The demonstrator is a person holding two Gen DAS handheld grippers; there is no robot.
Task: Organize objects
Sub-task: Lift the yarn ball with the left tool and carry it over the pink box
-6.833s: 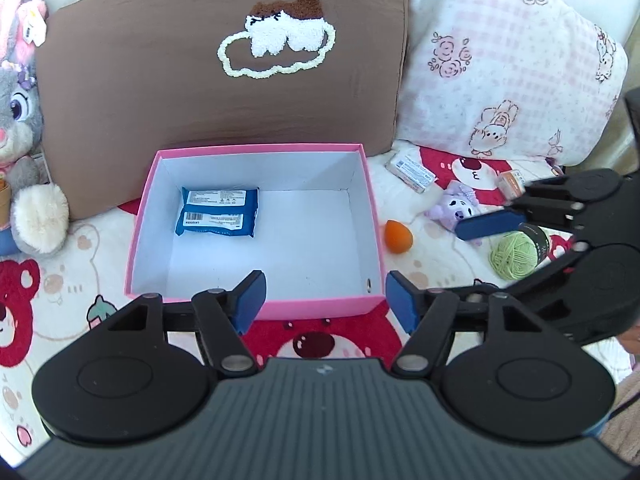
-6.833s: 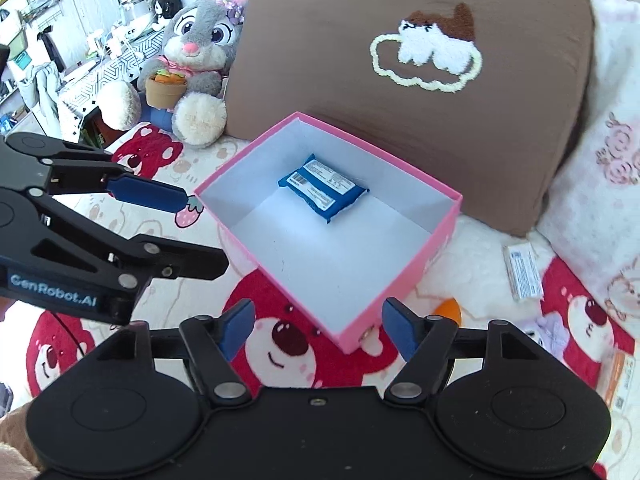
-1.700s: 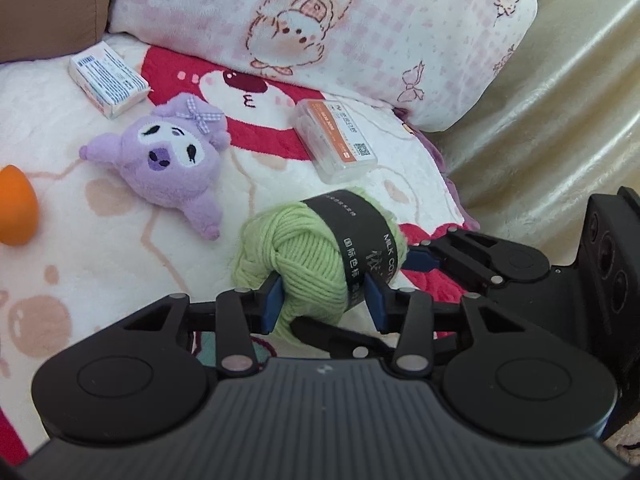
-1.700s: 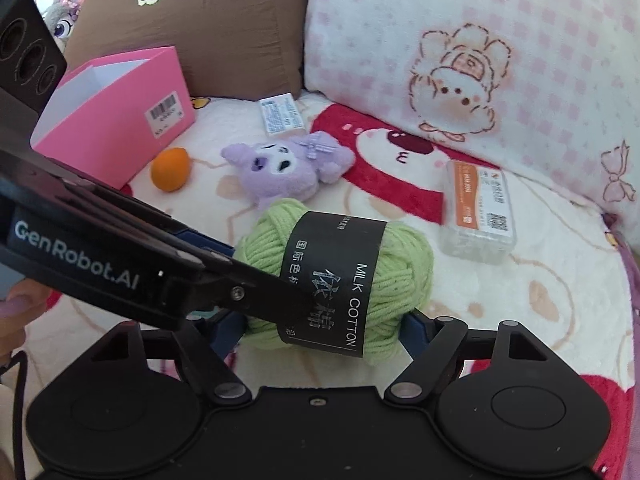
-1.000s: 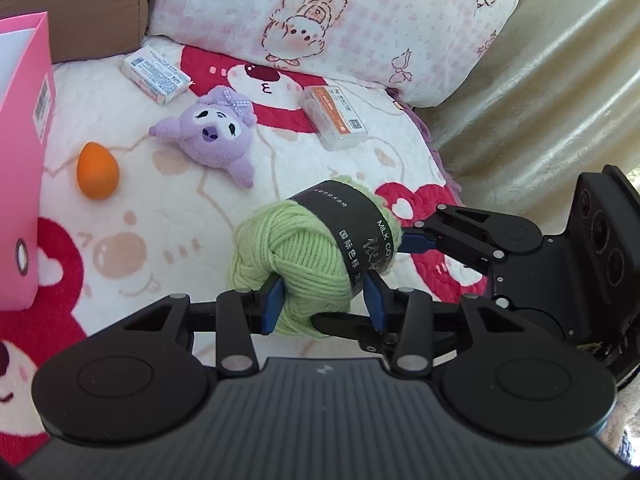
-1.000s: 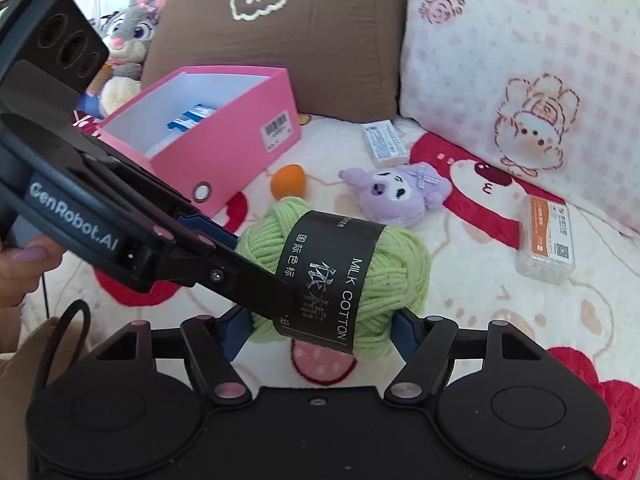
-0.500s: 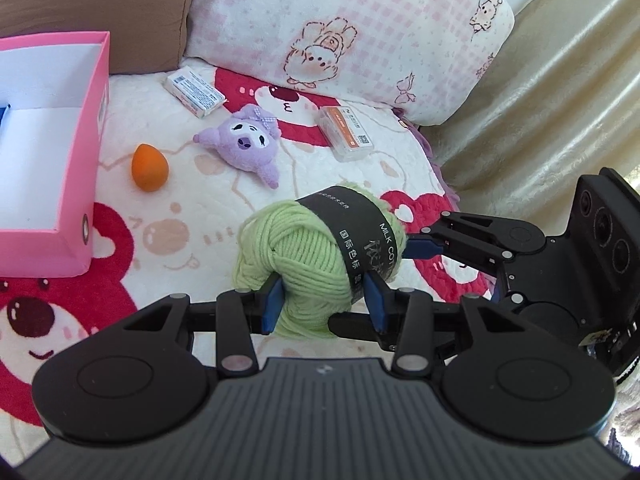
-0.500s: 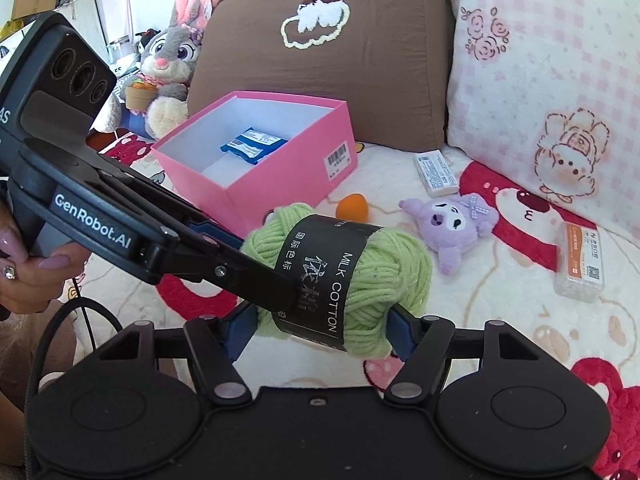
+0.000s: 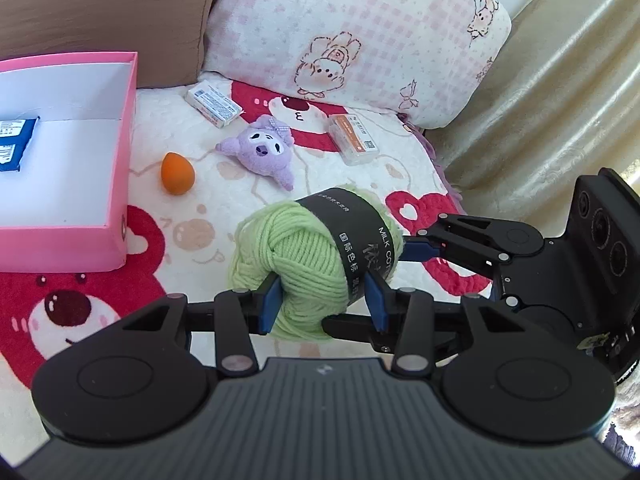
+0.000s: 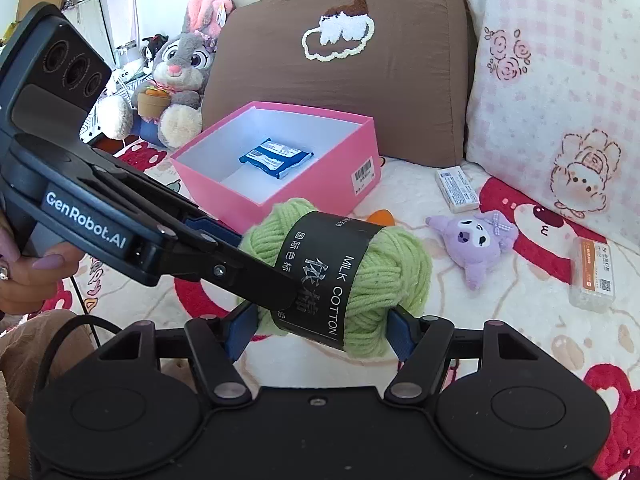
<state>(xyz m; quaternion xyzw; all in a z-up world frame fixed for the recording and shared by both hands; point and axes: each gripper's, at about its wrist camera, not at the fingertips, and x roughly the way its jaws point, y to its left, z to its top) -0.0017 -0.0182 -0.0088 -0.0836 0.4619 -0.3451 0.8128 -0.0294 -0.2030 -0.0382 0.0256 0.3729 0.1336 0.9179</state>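
Both our grippers clamp the green yarn ball (image 9: 296, 256): the left gripper (image 9: 322, 300) pinches its near end between blue pads, the right gripper (image 10: 320, 334) squeezes it across the black band, and it hangs above the blanket (image 9: 224, 208). Going left to right in the left wrist view: the pink box (image 9: 116, 184) at nine o'clock holds a blue packet (image 9: 12, 144); an orange egg-shaped sponge (image 9: 177, 167), a purple plush (image 9: 260, 150) and two small cartons lie at eleven to twelve; a pink checked pillow (image 9: 360, 32) leans behind, with a beige curtain (image 9: 560, 80) at two o'clock. A grey bunny plush (image 10: 180, 76) sits at ten o'clock in the right wrist view.
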